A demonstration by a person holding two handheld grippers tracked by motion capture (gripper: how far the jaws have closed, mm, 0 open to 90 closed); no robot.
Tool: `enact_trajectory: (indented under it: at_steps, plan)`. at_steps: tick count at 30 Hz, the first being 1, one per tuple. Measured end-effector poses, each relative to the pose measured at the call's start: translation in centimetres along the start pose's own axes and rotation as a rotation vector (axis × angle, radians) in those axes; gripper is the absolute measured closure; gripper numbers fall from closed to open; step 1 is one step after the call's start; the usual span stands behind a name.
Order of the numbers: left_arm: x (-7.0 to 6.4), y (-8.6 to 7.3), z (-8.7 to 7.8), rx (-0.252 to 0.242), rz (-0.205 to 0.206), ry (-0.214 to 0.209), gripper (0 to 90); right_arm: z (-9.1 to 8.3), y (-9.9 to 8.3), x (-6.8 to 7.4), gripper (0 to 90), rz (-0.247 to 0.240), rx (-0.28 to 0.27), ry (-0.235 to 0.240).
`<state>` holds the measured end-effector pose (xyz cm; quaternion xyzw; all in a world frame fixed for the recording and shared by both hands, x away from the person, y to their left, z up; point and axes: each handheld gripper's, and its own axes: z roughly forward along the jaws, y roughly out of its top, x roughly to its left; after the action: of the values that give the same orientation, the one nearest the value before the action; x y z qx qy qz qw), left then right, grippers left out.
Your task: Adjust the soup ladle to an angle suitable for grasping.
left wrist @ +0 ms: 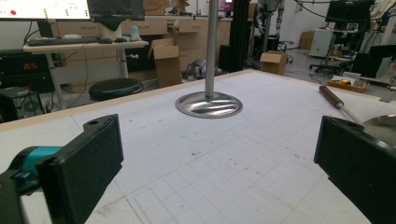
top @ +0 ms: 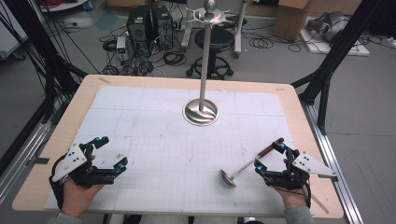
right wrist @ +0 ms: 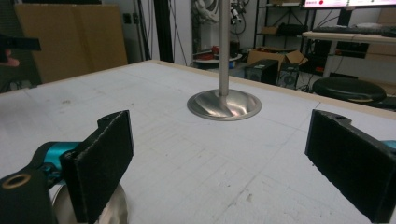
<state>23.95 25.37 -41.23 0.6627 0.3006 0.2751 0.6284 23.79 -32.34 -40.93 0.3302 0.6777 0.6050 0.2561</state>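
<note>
We see the ladle (top: 247, 164) lying on the tabletop (top: 159, 140) at the near right, bowl toward the person and brown handle pointing away to the right. Its shaft passes between the spread fingers (top: 281, 147) of the right gripper (top: 270, 157), and we cannot tell whether either finger touches it. In the right gripper view the ladle is cut off at the bottom edge: part of the bowl (right wrist: 109, 207) shows behind the left finger (right wrist: 100, 163). In the left gripper view the bowl (left wrist: 380, 127) is half hidden behind the right finger (left wrist: 357, 168), while the handle (left wrist: 332, 97) lies farther off. The left gripper (top: 109, 154) rests at the near left, its 2 fingers wide apart on nothing. Both hands (top: 79, 193) enter from the bottom edge, cut off at the wrists. The stand (top: 201, 112) rises at the tabletop's far middle, well apart from the ladle; both gripper views crop its top.
</note>
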Motion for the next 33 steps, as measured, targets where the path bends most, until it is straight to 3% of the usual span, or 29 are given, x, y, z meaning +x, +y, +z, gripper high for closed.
enact_trajectory:
  at_steps: [4, 10, 11, 12, 13, 15, 16, 17, 18, 19, 20, 21, 22, 23, 25, 27, 33]
  plan:
    - [0.1, -0.1, 0.2, 0.006, -0.005, 0.003, 1.8, 0.1, 0.0, -0.1, 6.7, 0.008, -0.008, -0.022]
    - [-0.1, -0.1, 0.3, 0.020, 0.003, 0.002, 1.8, 0.0, 0.0, -0.1, 6.9, 0.014, -0.001, -0.018]
    - [-0.1, -0.1, 0.3, 0.019, 0.001, 0.003, 1.8, 0.0, 0.0, 0.0, 15.1, 0.013, 0.002, -0.016]
    - [-0.1, -0.1, 0.3, 0.019, 0.001, 0.003, 1.8, 0.0, 0.0, 0.0, 15.1, 0.013, 0.002, -0.016]
    - [0.0, -0.2, 0.3, 0.019, -0.001, 0.003, 1.8, -0.1, 0.1, 0.0, 19.9, 0.017, -0.006, 0.009]
    - [0.0, -0.2, 0.3, 0.020, -0.003, 0.004, 1.8, 0.0, 0.1, 0.1, 29.1, 0.026, 0.004, 0.009]
    - [0.0, -0.2, 0.3, 0.022, -0.005, 0.004, 1.8, 0.0, 0.1, 0.1, 29.1, 0.026, 0.004, 0.009]
    - [0.0, -0.3, 0.2, 0.023, -0.005, 0.002, 1.8, 0.0, 0.1, 0.2, 38.2, 0.020, 0.011, 0.024]
    - [0.0, -0.3, 0.2, 0.023, -0.005, 0.002, 1.8, 0.0, 0.1, 0.2, 38.2, 0.020, 0.011, 0.024]
    - [0.1, -0.3, 0.2, 0.027, -0.006, 0.002, 1.8, 0.1, 0.0, 0.3, 49.1, 0.012, 0.018, 0.035]
    - [0.1, -0.3, 0.2, 0.027, -0.006, 0.002, 1.8, 0.1, 0.0, 0.3, 49.1, 0.012, 0.018, 0.035]
    - [0.1, -0.3, 0.2, 0.027, -0.006, 0.001, 1.8, 0.2, 0.0, 0.5, 57.6, 0.004, 0.026, 0.043]
    - [0.1, -0.3, 0.2, 0.027, -0.007, 0.003, 1.8, 0.2, 0.0, 0.5, 57.6, 0.004, 0.026, 0.043]
    - [0.1, -0.3, 0.3, 0.028, -0.008, 0.006, 1.8, 0.3, 0.1, 0.7, 67.8, -0.001, 0.032, 0.053]
    - [0.1, -0.3, 0.3, 0.029, -0.008, 0.007, 1.8, 0.3, 0.1, 0.8, 73.1, 0.000, 0.033, 0.055]
    - [0.1, -0.3, 0.3, 0.032, -0.006, 0.008, 1.8, 0.3, 0.2, 0.9, 89.4, -0.004, 0.027, 0.054]
    - [0.2, -0.4, 0.3, 0.038, -0.002, 0.008, 1.8, 0.7, 0.3, 0.9, 89.9, -0.034, 0.053, 0.088]
